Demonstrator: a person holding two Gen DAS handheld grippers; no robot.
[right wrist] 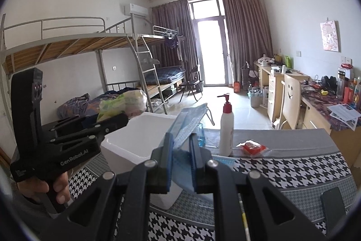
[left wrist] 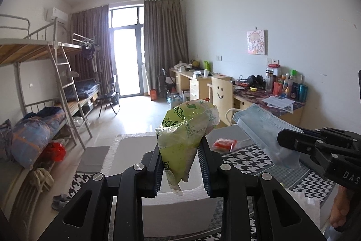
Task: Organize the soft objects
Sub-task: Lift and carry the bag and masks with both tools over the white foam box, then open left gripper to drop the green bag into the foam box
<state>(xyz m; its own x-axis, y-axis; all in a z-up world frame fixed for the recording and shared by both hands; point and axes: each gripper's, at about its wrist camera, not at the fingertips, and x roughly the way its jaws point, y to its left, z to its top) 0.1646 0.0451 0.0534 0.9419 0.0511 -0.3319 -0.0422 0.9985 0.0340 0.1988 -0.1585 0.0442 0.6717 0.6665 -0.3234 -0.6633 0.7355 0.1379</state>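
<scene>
Item 1, green tissue pack. Soft plastic-wrapped packet, pale green with printed lettering, crumpled and part-emptied by the look of it, its loose lower tail hanging free below the pads. It was held in the air by the left gripper, jaws narrowed and pressing on its tapering lower part, above the white foam box. Judged very light, limp and slick-skinned; a pinch at the thin end lets the bulky top flop, so a hold nearer the full middle would carry it more surely.

Item 2, blue face masks. A flat sleeve of pleated surgical masks in clear film, pale blue, white ear loops trailing at the far end. It was clamped by the right gripper, jaws drawn close on its near end, and stood up and away toward 12 o'clock in the right wrist view. Judged featherlight, floppy and slippery in its film; best taken across the flat stack, not by a loop.

Item 3, red packet. Small, in clear wrap, lying loose on the grey strip of the table at 2 o'clock from the right gripper, untouched.

Other fixtures: lotion pump bottle upright just beside the masks, at 1 o'clock; houndstooth tablecloth beneath; a hand gripping the left tool's handle at 9 o'clock.
</scene>
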